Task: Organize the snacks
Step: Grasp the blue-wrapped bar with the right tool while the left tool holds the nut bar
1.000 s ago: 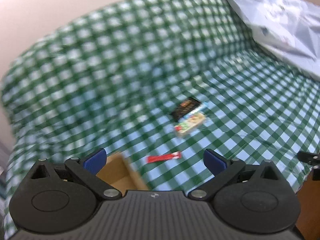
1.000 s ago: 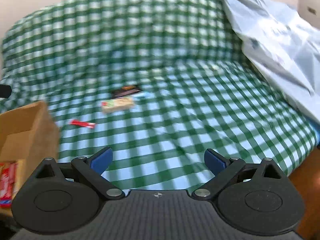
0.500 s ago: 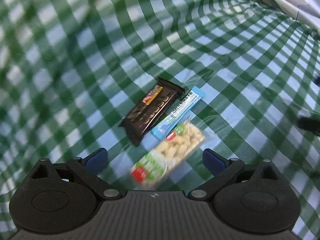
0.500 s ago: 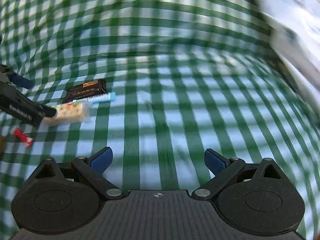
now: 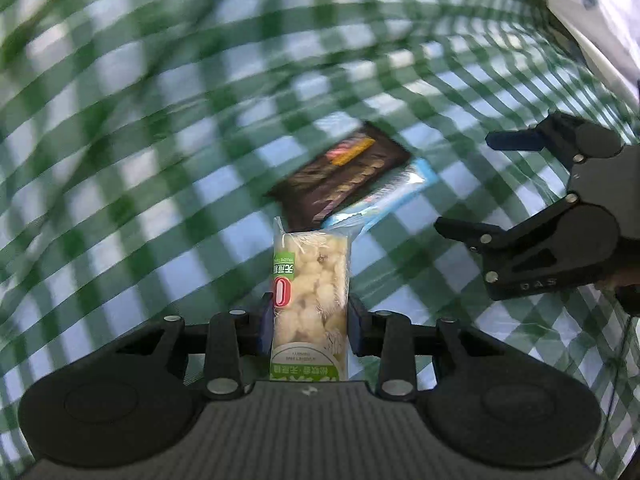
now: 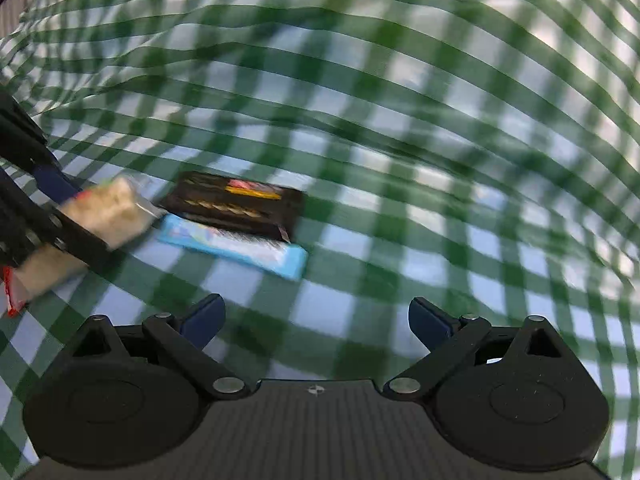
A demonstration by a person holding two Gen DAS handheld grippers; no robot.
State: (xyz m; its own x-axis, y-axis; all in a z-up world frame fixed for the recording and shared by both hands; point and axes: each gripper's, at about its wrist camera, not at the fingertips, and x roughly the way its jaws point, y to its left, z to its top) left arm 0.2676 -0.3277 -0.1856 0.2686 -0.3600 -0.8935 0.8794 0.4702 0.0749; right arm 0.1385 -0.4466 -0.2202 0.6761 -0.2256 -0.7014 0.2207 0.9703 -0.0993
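My left gripper [image 5: 307,312] is shut on a clear, green-labelled puffed snack bar [image 5: 309,292], held upright above the green checked cloth. Beyond it lie a dark brown snack packet [image 5: 344,176] and a light blue snack bar [image 5: 384,196], side by side. My right gripper [image 6: 316,320] is open and empty, just in front of the blue bar [image 6: 236,248] and the dark packet [image 6: 236,204]. In the right wrist view the left gripper [image 6: 32,208] holds the puffed bar [image 6: 108,212] at far left. The right gripper also shows in the left wrist view [image 5: 480,184], at right.
The green and white checked cloth [image 5: 120,160] covers the whole surface. A pale blue-white sheet [image 5: 592,20] lies at the far right. A red wrapper edge [image 6: 10,300] shows at the left border of the right wrist view.
My left gripper closed on the puffed snack bar and lifted it off the cloth. My right gripper moved in closer to the dark packet and blue bar, still open.
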